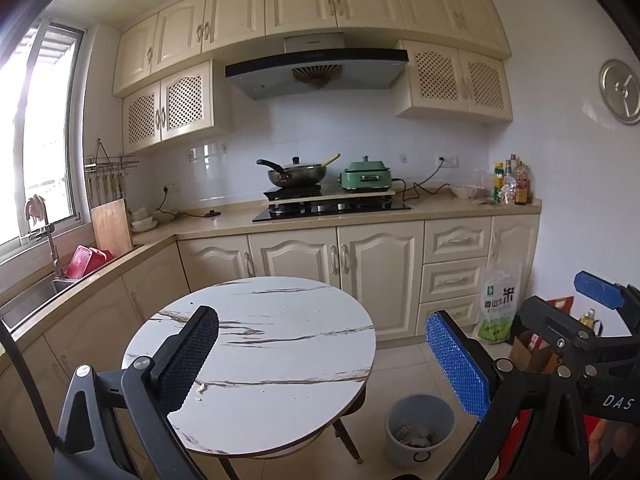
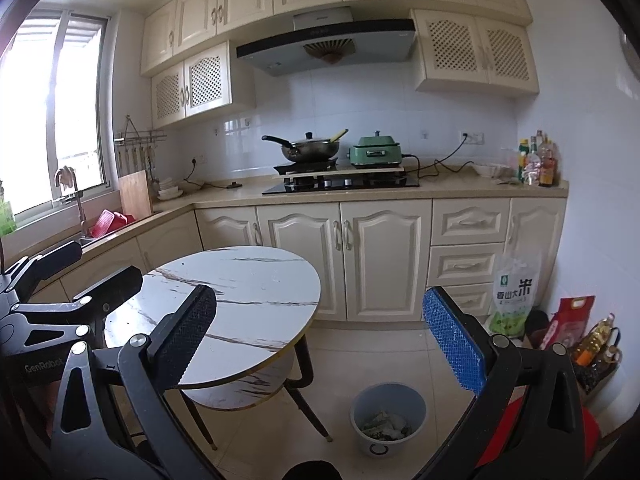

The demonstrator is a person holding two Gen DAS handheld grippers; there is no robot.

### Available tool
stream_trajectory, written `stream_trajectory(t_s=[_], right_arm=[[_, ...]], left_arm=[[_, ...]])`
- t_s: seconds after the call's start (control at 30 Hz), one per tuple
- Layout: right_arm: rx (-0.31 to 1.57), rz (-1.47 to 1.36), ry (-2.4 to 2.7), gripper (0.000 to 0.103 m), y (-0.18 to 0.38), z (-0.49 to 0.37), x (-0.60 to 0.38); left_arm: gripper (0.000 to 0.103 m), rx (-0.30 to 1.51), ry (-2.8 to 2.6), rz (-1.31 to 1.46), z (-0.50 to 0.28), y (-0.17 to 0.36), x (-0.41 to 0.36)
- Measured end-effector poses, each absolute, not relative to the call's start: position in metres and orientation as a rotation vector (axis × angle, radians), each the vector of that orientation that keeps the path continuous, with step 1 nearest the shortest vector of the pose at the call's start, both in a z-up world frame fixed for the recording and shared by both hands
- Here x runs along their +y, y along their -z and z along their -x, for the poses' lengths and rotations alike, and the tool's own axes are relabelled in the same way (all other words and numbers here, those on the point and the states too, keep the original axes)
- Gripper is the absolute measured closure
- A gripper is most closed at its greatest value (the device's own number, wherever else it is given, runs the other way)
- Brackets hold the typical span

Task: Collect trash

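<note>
Round marble table (image 1: 280, 320): it fills the space ahead of my left gripper (image 1: 324, 360), whose fingers stand wide apart and empty. Grey waste bin (image 2: 388, 416): on the floor, below and between the wide, empty fingers of my right gripper (image 2: 332, 344), already holding crumpled scraps. Small pale scrap (image 1: 201, 388): on the tabletop just beside my left black finger (image 1: 192, 360), seemingly the last piece. I judge the best approach is to lower the left fingers astride it, close gently, then carry it to the bin.

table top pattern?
White marble look with dark streaky veins on the round table top, thin gold-coloured edge. Clearest in the left wrist view.
</note>
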State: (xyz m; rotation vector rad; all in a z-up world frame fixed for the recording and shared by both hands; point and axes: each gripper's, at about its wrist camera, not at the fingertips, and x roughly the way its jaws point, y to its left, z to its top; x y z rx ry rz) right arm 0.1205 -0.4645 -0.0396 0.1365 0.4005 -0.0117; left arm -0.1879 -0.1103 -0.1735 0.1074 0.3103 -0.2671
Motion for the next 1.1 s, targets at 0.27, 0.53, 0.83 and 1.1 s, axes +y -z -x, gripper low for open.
stream_trajectory(t_s=[0.27, 0.53, 0.83, 1.1], right_arm=[[0.403, -0.132, 0.008, 0.0, 0.04, -0.12, -0.463], [0.401, -0.131, 0.003, 0.0, 0.039, -0.121, -0.463], [0.402, -0.13, -0.003, 0.0, 0.04, -0.12, -0.462], [0.401, -0.126, -0.007, 0.0, 0.04, -0.12, -0.461]], left_arm=[[0.001, 0.304, 0.274, -0.106, 0.188, 0.169, -0.105], [0.001, 0.305, 0.272, -0.104, 0.185, 0.165, -0.099], [0.001, 0.299, 0.269, -0.101, 0.186, 0.162, -0.094], [0.001, 0.296, 0.265, -0.099, 0.188, 0.162, -0.096]])
